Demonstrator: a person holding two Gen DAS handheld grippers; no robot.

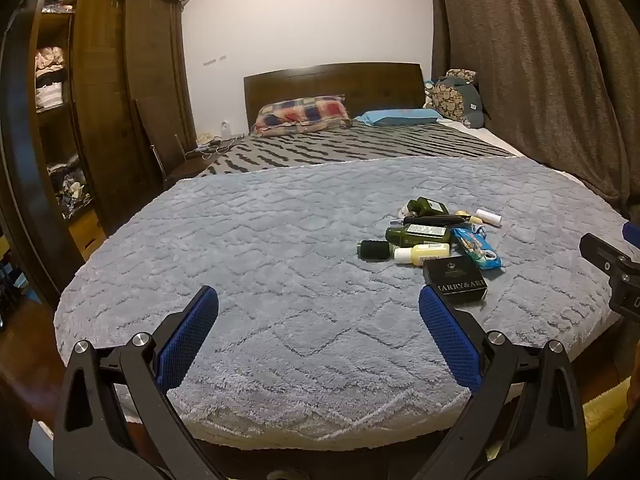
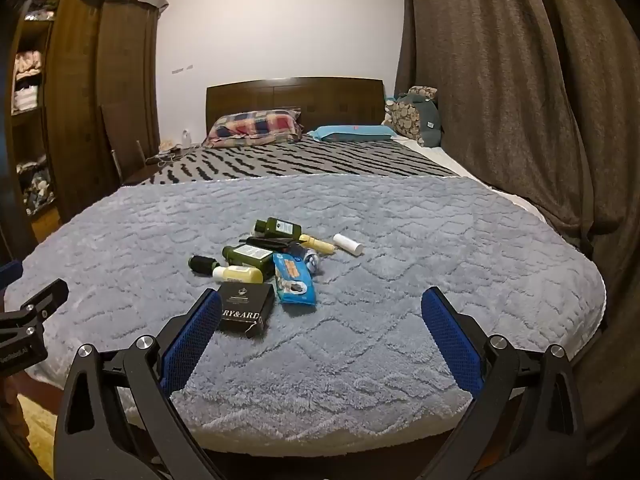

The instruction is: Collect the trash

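Both tongs spread as wide as they go, nothing between the pads, nothing held. Left gripper [image 1: 319,308] and right gripper [image 2: 322,308] both hover over the near edge of the bed, tilted somewhat down.

Trash pile [image 2: 272,264] sits ahead of both tongs on the grey plush blanket [image 2: 400,320]. From the right gripper it lies ahead and slightly left; the black box [image 2: 246,310] is just beside the left pad's tip. From the left gripper the same pile [image 1: 432,236] is ahead and off to the right, box [image 1: 456,278] just past the right pad. Right hand judged nearer and better lined up.

Axes, right view: blue wipes packet [image 2: 295,280] runs roughly away from the tongs; green bottles [image 2: 248,258] and the yellow bottle [image 2: 238,274] lie mostly crosswise; white tube [image 2: 348,244] sits apart at the far right, angled. Black cylinder [image 2: 199,264] at the pile's left edge. Items touch and overlap; the box looks like the easiest first pick.

Surface: soft, deep pile, so items may sink or roll. Beyond it a striped cover [image 2: 300,164], pillows, wooden headboard [image 2: 294,98]. Wardrobe [image 2: 80,100] left, brown curtain [image 2: 520,100] right. No bin or bag visible.
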